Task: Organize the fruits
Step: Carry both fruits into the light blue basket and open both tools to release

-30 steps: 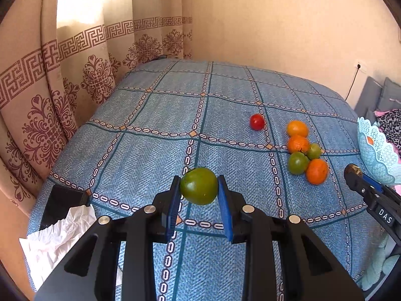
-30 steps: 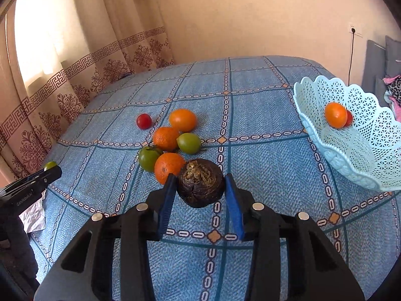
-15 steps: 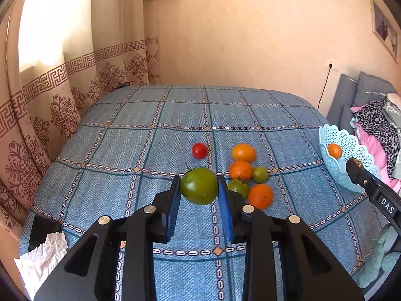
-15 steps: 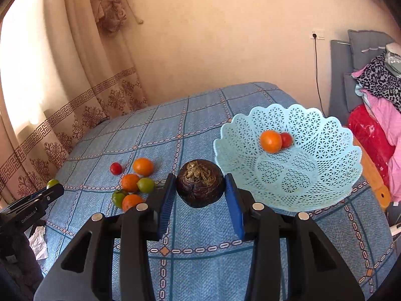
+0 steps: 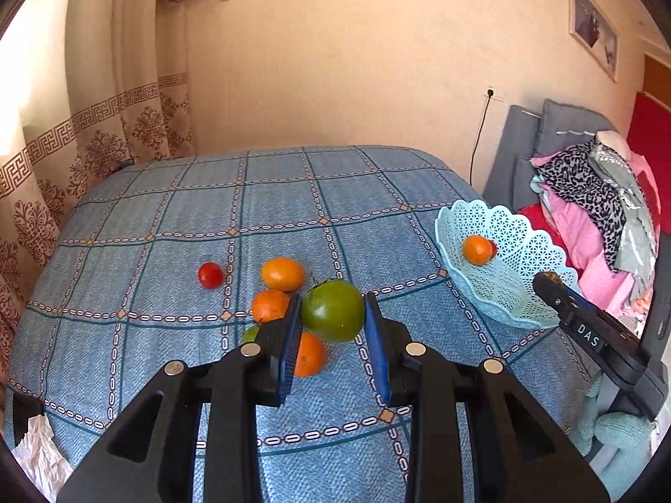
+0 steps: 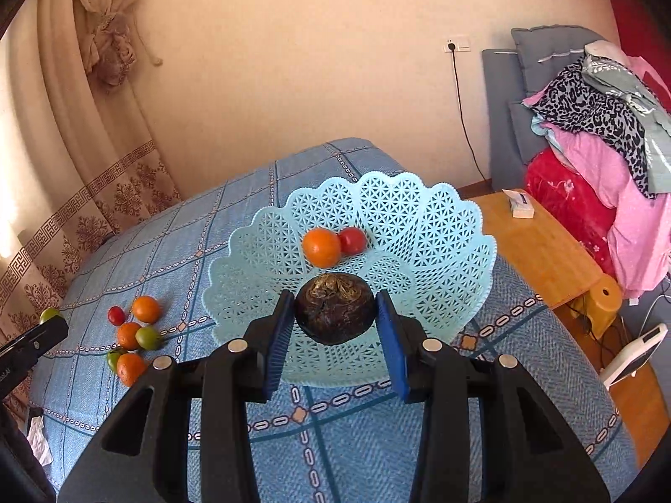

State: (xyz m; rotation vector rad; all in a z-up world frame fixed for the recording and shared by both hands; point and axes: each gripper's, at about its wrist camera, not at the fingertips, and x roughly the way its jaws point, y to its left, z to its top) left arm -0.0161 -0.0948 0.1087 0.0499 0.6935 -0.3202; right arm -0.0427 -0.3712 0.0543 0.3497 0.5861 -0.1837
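Note:
My left gripper point(image 5: 333, 320) is shut on a green tomato point(image 5: 333, 310), held above a cluster of loose fruit on the blue bedspread point(image 5: 167, 260): oranges point(image 5: 282, 273), a small red tomato point(image 5: 210, 275) and a green fruit point(image 5: 250, 334). My right gripper point(image 6: 334, 322) is shut on a dark brown round fruit point(image 6: 334, 313), held over the near rim of the light blue lattice basket point(image 6: 440, 226). The basket holds an orange point(image 6: 321, 247) and a red tomato point(image 6: 353, 239). The basket also shows in the left wrist view point(image 5: 516, 247).
A wooden bedside table point(image 6: 541, 247) with a small box stands right of the bed. A pile of clothes point(image 6: 608, 134) lies beyond it. Crumpled white paper point(image 5: 37, 452) sits at the bed's near left corner. Curtains point(image 5: 63, 146) hang on the left.
Both grippers have swung right with their fruit. The right gripper went from above the loose fruit to over the basket. The left gripper went from the bed's left side to above the cluster.

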